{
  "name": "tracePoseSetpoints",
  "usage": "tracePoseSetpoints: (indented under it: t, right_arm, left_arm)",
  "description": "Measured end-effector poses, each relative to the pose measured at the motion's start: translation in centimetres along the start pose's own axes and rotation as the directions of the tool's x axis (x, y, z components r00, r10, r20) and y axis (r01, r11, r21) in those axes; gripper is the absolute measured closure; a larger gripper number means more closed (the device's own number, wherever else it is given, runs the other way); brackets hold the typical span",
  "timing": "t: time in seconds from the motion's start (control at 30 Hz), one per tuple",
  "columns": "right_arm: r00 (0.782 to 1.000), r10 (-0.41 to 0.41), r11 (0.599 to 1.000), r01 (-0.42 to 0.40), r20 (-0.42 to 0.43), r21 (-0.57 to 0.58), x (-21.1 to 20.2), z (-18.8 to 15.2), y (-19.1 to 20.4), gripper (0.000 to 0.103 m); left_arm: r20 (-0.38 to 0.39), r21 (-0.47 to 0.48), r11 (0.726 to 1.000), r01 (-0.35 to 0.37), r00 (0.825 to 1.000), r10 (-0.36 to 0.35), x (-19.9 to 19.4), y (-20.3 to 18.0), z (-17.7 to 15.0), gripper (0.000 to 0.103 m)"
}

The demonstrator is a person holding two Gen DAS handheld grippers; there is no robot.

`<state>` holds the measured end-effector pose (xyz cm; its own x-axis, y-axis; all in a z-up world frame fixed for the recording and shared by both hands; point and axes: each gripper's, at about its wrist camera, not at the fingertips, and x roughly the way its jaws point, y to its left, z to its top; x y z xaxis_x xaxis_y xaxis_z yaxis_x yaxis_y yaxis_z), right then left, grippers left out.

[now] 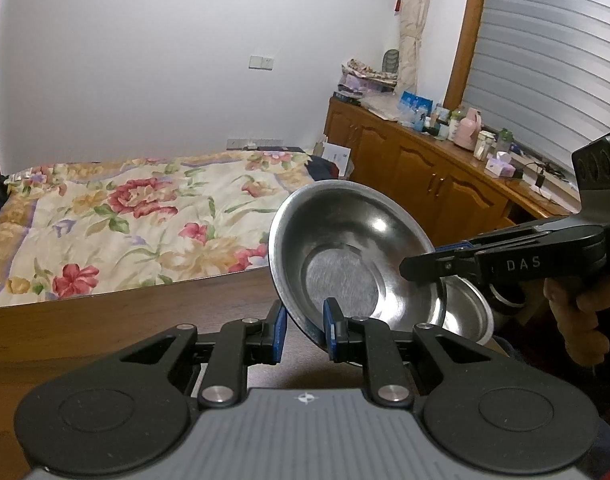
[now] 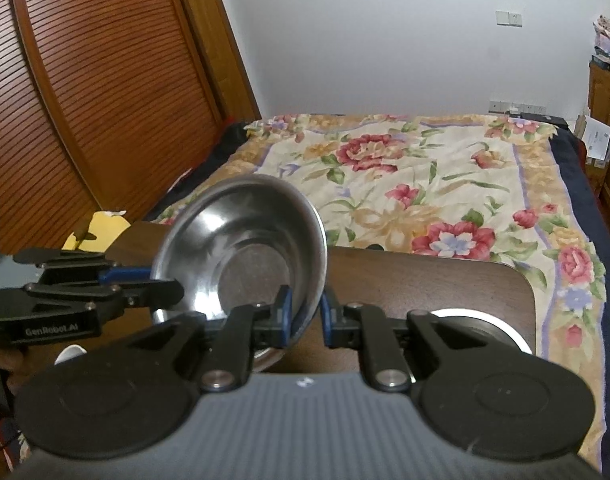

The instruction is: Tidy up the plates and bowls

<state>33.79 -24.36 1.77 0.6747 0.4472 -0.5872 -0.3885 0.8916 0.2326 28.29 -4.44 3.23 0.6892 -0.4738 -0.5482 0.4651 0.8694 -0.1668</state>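
Both grippers are gripping one steel bowl, lifted and tilted above the desk.

Left gripper: jaws partly open. The bowl's near rim is sitting between the pads, against the right pad, with a gap to the left one, so the bite looks loose.

Right gripper: jaws are straddling the opposite rim, and the inner pad is touching the wall. Cannot tell if it is clamping fully.

The bowl's mouth is facing the left camera, with its rim plane steep.

A second steel dish is lying just below and behind the bowl, toward the desk's right edge. It looks like the stacking target. The bed is beyond the far edge, and the desk's left side is offering open room.
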Motion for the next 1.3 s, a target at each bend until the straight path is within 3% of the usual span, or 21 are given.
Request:
tracePoseSetpoints:
  t: [0.63,1.3]
  right_arm:
    - [0.997,-0.011,1.0,0.011,0.074,-0.005,-5.0,-2.3,2.3,0.091]
    - [1.0,0.025,0.999,-0.025,-0.003,0.034,-6.9,-9.0,5.1,0.092]
  left_arm:
    - [0.037,0.044,0.999,0.028,0.999,-0.03,-5.2,-3.4,-2.1,0.084]
    - [-0.031,0.044,0.997,0.06,0.998,-0.059,-9.1,-5.3,-8.3,0.085]
